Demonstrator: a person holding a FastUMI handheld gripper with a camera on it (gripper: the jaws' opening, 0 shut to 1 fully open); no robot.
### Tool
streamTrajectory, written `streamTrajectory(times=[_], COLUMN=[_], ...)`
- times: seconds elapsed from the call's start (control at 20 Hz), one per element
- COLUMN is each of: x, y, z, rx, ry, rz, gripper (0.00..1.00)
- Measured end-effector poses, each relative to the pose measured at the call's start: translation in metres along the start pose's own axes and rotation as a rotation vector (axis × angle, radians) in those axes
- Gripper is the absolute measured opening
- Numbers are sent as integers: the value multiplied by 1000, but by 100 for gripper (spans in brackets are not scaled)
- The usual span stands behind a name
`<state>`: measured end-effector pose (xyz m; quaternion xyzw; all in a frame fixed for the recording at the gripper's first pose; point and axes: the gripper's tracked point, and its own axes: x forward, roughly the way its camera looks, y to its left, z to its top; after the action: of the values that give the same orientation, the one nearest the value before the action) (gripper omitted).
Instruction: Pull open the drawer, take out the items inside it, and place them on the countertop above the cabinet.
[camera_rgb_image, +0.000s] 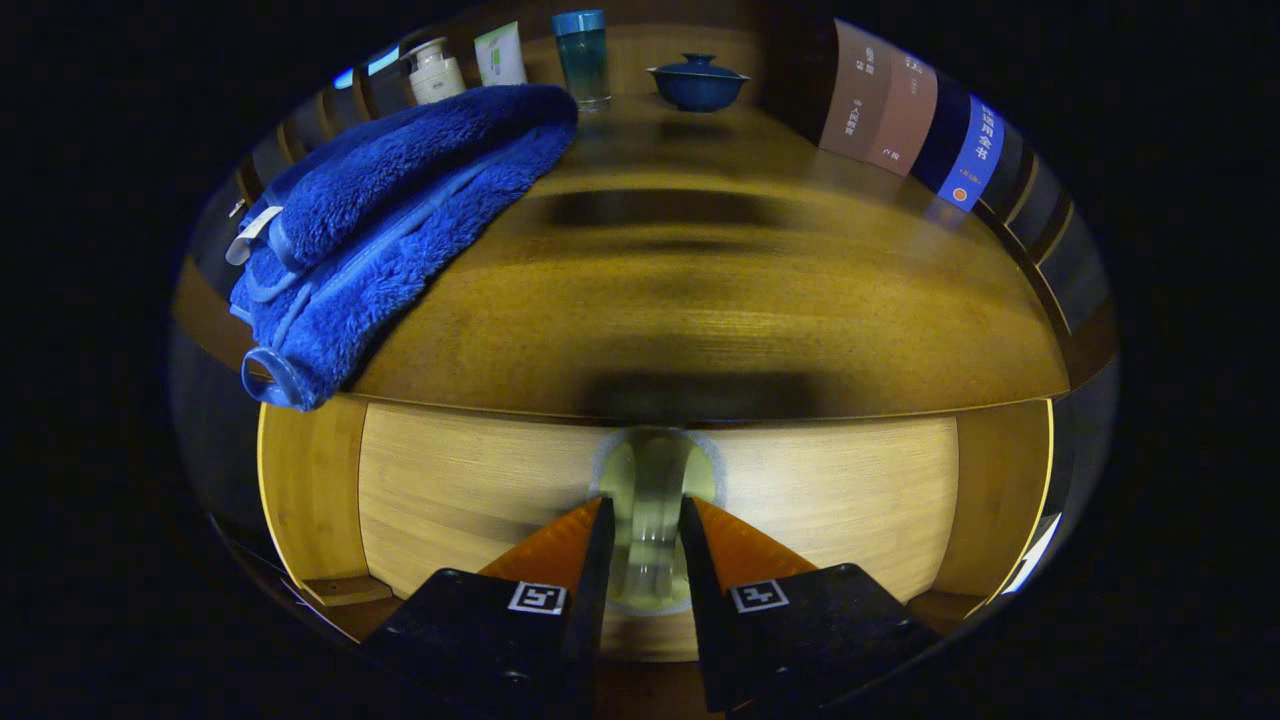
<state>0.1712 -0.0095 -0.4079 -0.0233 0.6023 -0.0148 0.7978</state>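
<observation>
The drawer front (470, 490) is a pale wooden panel set in the cabinet under the countertop (720, 300). A clear, glassy handle (655, 475) sticks out from the middle of the panel. My gripper (645, 525) is shut on that handle, with a finger pressed against each side of it. The inside of the drawer and whatever it holds are hidden behind the panel.
A folded blue towel (390, 220) lies on the left of the countertop and overhangs its front edge. At the back stand a white pump bottle (436, 72), a tube (499, 54), a blue-green cup (582, 55) and a blue lidded bowl (697, 83). Books (905, 110) stand at the right.
</observation>
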Motion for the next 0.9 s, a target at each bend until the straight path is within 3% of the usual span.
streamTrajectory(times=[0.05,0.1,0.15,0.55,0.9], x=[32,3,8,-30,-135], y=[-2,-5,-3,7,-1], z=[-12,4,-2,-11,-15], rx=[12,21,13,-4,19], ry=[10,4,10,-64,-362], rz=[-6,-9,-2,56,111], gripper=[36,27,19,18,18])
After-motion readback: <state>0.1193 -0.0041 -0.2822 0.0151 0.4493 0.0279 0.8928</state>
